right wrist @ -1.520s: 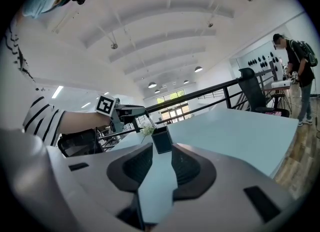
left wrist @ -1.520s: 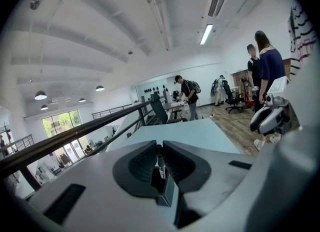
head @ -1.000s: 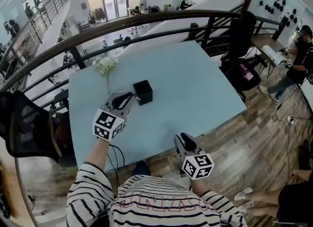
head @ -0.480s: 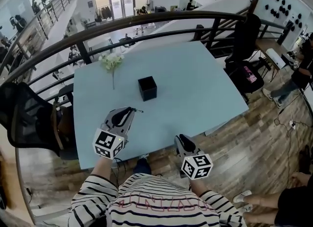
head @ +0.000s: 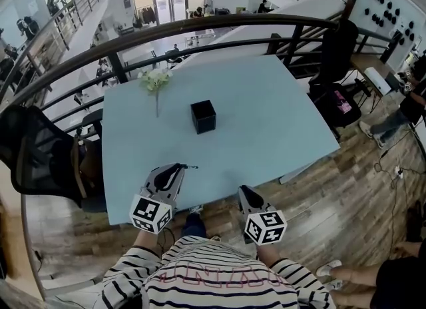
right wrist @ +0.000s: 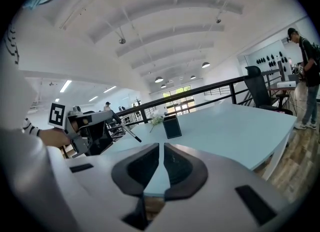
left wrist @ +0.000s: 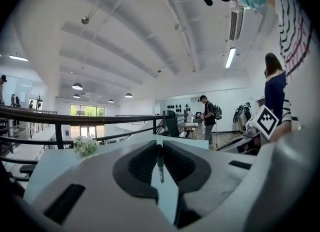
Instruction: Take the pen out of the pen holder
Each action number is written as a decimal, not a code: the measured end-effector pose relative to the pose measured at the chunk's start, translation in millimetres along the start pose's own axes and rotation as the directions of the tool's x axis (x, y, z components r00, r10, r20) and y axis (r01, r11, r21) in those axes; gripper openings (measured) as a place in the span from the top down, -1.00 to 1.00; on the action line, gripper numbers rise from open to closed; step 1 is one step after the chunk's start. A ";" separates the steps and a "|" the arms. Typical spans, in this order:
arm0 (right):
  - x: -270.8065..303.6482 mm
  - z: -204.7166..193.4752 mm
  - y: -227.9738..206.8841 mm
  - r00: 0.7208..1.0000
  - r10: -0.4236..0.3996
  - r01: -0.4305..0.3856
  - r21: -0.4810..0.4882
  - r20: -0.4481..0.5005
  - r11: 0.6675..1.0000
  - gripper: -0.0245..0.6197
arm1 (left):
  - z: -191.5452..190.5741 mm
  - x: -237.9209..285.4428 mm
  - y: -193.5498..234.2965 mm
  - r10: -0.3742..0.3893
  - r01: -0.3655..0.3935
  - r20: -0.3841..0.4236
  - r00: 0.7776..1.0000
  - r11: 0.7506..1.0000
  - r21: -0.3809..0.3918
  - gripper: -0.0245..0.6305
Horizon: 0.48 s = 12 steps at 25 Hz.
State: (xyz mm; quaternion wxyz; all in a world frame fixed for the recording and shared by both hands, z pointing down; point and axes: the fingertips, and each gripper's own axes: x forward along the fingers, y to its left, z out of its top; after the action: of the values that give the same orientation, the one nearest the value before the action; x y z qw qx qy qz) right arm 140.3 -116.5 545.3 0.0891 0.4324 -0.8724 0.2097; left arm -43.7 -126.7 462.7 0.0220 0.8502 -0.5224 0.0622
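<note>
The pen looks clear of the holder, so the step in hand is probably to set it down. To do that well, hold the pinch firm and the gripper level, lower until the barrel lies on the table's near-left part, inside the near edge, and only then let the jaws part, so the pen neither drops nor rolls off.

The left gripper [head: 181, 168] sits over the table [head: 279, 128] close to its near edge, towards the near-left corner. Its jaws are drawn in narrow and pinch the pen [left wrist: 160, 166] between the pads. In the head view the pen's tip [head: 190, 166] pokes out just past the jaw ends, pointing right along the near edge.

The black pen holder [head: 203, 116] stands upright near the table's middle, well apart from the pen and from both grippers. A small bunch of white flowers [head: 155, 79] lies beyond it towards the far-left corner.

The right gripper [head: 245, 191] hangs at the near edge, right of the left one. Its jaws are closed to a slit with nothing between them.
</note>
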 end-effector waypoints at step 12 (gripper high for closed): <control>-9.3 -11.1 4.4 0.999 -0.004 0.003 -0.019 -0.038 1.000 0.84 | -21.9 -25.2 -7.4 0.051 -0.054 -0.053 0.997 0.997 -0.060 0.76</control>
State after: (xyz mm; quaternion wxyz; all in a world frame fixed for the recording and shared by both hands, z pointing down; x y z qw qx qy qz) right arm 142.1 -102.6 550.8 0.1101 0.4291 -0.8717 0.2096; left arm -50.2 -98.8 481.4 0.0600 0.8331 -0.5456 0.0684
